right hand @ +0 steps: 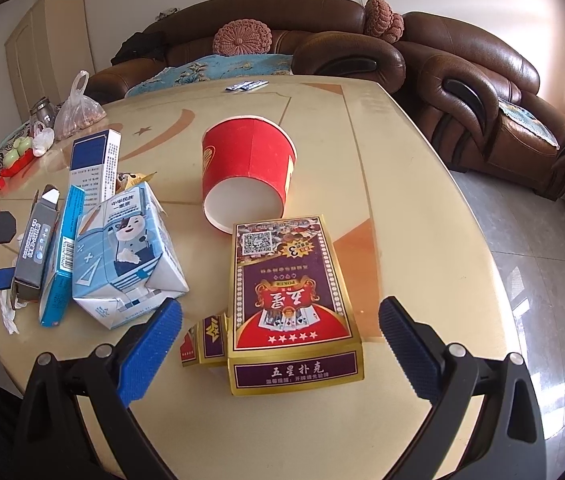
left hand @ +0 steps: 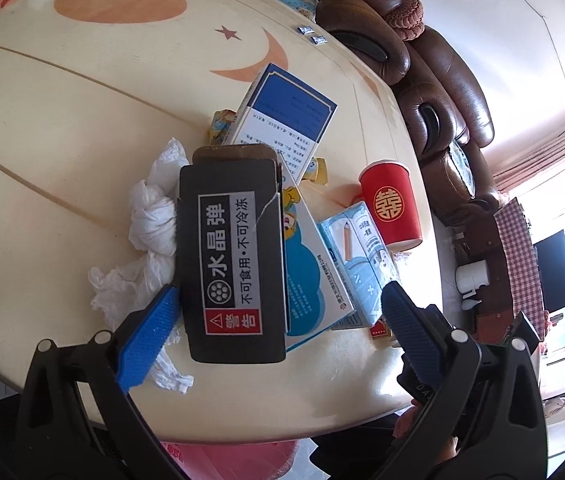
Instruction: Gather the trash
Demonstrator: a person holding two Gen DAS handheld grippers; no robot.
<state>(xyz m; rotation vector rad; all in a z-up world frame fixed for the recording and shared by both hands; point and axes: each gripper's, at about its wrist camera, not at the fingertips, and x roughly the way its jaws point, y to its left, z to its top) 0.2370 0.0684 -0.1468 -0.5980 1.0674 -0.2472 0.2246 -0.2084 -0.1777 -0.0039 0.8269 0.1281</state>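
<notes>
Trash sits piled on the cream table (right hand: 382, 152): left gripper (left hand: 278, 312) spread wide around the black box (left hand: 232, 256), right gripper (right hand: 280, 320) spread around the card box (right hand: 288, 292), touching neither.

The crumpled tissue (left hand: 150, 236) is partly covered by the black box (left hand: 231, 264). The yellow wrapper (left hand: 220, 124) is mostly hidden behind the blue-and-white box (left hand: 286, 116). The pink bag (left hand: 222, 460) is cut off below the counter (left hand: 82, 120) edge.
</notes>
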